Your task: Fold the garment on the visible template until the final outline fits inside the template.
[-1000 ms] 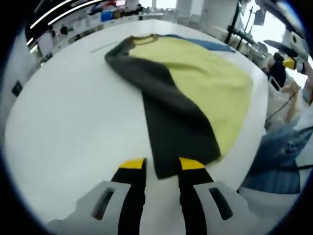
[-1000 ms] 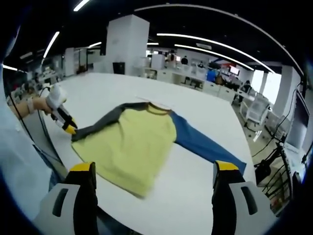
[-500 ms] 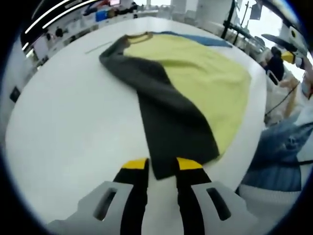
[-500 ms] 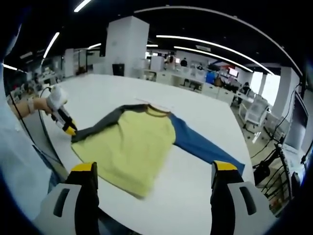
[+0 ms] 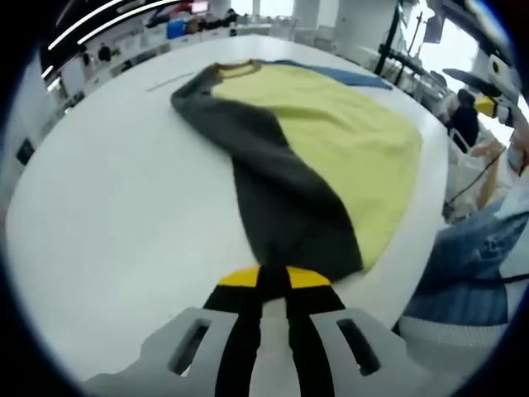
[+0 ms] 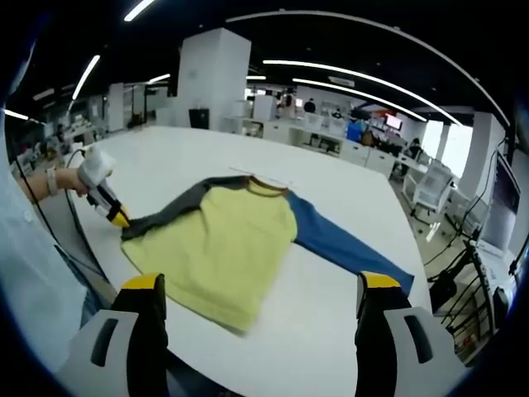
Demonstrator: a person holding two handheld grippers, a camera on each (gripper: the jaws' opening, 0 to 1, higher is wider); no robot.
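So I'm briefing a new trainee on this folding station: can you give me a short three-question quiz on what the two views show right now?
1. True or false: the left tool is shut on the cuff of the grey sleeve.
2. Multiple choice: what colour is the sleeve lying stretched out on the white table towards the right tool? A) red B) blue C) green
3. Fill in: the body of the garment is ____ in colour.

Key: 1 true; 2 B; 3 yellow. The right tool's jaws stand wide apart above the table, holding nothing.
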